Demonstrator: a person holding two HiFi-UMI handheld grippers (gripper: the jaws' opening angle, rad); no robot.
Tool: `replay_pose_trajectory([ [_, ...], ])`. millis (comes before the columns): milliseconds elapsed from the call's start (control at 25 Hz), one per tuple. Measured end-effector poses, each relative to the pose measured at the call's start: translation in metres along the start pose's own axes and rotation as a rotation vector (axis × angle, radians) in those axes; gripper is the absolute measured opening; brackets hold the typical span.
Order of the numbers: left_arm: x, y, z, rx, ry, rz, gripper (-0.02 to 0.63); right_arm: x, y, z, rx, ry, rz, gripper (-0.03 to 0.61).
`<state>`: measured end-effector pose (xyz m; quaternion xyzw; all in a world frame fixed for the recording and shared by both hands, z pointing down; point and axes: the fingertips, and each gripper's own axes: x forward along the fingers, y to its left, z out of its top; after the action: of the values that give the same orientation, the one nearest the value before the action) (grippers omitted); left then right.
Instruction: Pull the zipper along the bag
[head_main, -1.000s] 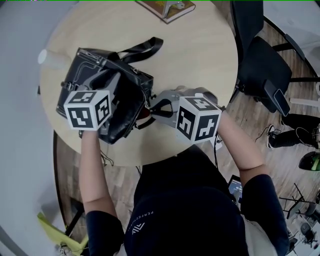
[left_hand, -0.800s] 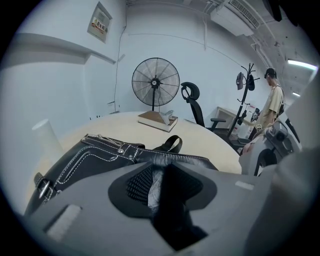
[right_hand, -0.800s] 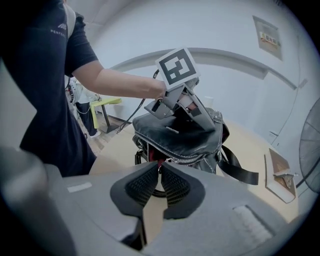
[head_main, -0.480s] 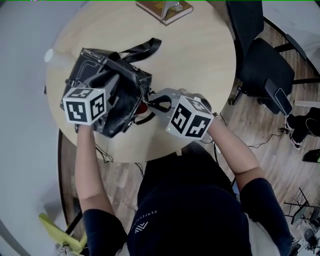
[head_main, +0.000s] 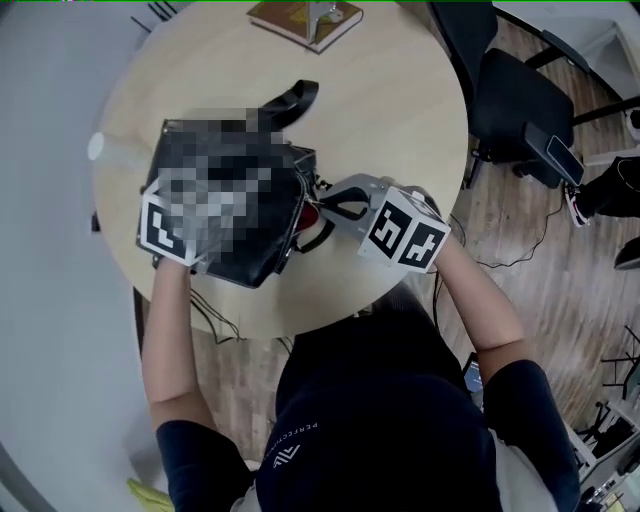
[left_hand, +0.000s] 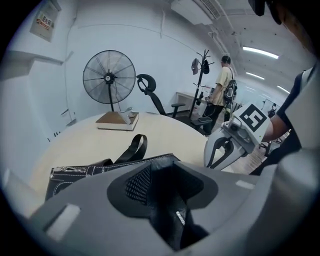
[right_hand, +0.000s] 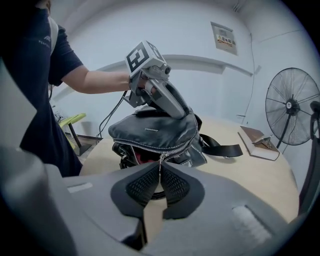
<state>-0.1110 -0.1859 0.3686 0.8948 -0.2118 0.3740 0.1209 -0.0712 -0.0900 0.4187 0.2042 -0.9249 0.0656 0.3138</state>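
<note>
Right gripper (head_main: 325, 203), head view: tips sit at the bag's (head_main: 262, 258) end nearest them, on the table (head_main: 400, 100). Count: one bag, two grippers, one book (head_main: 305, 18).
Left gripper view: left gripper (left_hand: 165, 187) clamps bag leather, jaws just easing wider.
Right gripper view: jaws just closing, pinching the zipper pull (right_hand: 160, 158). Zipper (right_hand: 138, 148) gapes over red lining, so most of the run looks left.

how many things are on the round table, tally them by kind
black leather bag: 1
book: 1
small grey item lying on the book, too small to identify: 1
small white object at the table's left edge, too small to identify: 1
total: 4
</note>
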Motion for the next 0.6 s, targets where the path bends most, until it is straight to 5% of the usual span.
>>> replay_pose_trajectory([
  [440,0.003,-0.018,0.009,0.128,0.000,-0.218,0.138,-0.002,-0.002,0.004,0.033,-0.015,-0.084,0.012],
  [600,0.012,-0.026,0.006,0.221,0.041,-0.208,0.137,0.001,-0.001,0.003,0.043,-0.003,-0.113,0.012],
])
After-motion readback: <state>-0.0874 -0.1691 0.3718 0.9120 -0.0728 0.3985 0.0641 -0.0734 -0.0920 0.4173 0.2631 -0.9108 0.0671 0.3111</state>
